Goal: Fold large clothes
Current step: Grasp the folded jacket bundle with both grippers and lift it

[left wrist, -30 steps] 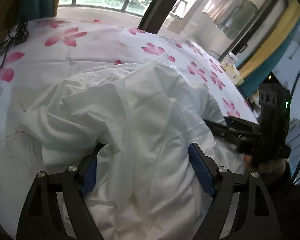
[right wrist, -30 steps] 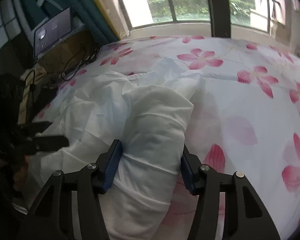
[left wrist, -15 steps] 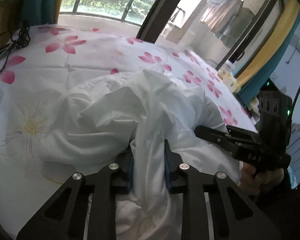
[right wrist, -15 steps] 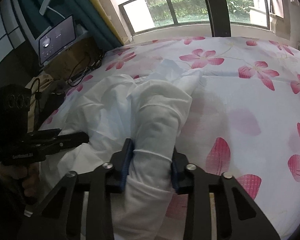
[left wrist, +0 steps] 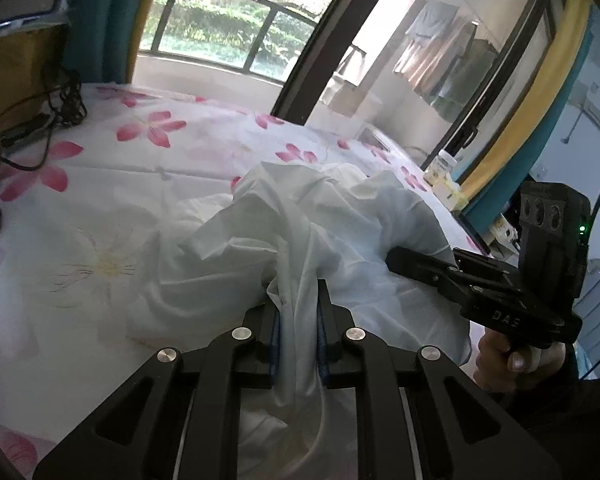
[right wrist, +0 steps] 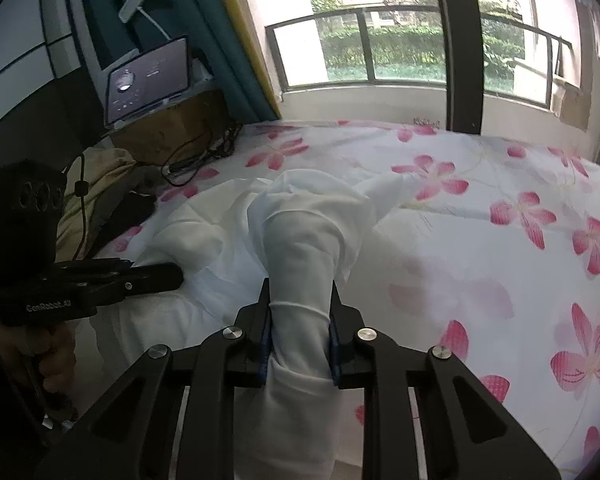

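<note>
White fabric bunches at the near edge of a flower-printed bed as a person working two hand-held grippers begins folding a large garment. At left, the left gripper is clenched on a gathered fold of the thin white cloth, its jaws having just closed around it; the blue pads press the fabric from both sides. To its right, the right gripper has likewise just closed and now clamps a thicker, rolled portion of the same garment, pinched into a waist between its pads. In the left wrist view the person's hand is seen gripping the right tool's handle.

Both grips appear secured, so the step in hand looks like the lift of two held points off the bedsheet. The next move likely calls for drawing the two grippers apart and upward so the crumpled cloth spreads and hangs flat before it is laid down for a fold.

Most of the garment lies heaped between and beyond the tools, near the bed's front edge. Open bedsheet stretches far toward the window and to the right, giving ample room to spread. Less room lies at far left, where cables, a cardboard box and a tablet crowd the bedside.
</note>
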`<state>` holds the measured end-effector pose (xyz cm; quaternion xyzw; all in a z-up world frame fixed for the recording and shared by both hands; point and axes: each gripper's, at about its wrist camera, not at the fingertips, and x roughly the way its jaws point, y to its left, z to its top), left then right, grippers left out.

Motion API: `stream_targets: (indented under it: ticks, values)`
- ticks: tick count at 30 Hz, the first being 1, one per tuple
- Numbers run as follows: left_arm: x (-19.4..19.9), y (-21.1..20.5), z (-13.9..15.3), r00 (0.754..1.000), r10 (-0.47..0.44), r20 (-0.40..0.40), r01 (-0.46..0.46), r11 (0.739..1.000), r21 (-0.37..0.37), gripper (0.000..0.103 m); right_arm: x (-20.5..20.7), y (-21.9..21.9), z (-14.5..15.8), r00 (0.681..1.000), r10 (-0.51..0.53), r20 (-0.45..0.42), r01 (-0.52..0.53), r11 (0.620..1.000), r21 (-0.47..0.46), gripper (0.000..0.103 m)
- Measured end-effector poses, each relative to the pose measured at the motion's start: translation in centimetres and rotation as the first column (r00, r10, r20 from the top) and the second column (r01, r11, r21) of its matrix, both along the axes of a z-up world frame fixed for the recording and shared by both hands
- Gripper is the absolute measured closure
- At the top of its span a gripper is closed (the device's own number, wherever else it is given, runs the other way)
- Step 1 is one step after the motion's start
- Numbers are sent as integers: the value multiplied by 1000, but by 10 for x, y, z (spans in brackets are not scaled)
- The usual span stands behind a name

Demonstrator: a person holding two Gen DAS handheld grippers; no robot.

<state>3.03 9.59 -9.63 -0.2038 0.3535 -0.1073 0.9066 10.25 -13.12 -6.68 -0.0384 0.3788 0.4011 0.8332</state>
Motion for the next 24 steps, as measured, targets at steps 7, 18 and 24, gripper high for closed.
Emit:
stream_targets:
  ticks: [7, 18, 24]
  values:
    - [-24, 12, 8, 999, 36, 31, -36, 999, 1, 88, -20, 22, 20, 997, 55, 51, -55, 998, 12, 82]
    - [-63, 44, 25, 990, 113, 80, -114, 993, 8, 89, -48, 59, 37, 986, 137, 91, -139, 990, 17, 83]
    - [-84, 61, 33, 983, 159, 97, -161, 987, 13, 89, -61, 79, 44, 978, 182, 103, -186, 982, 30, 84]
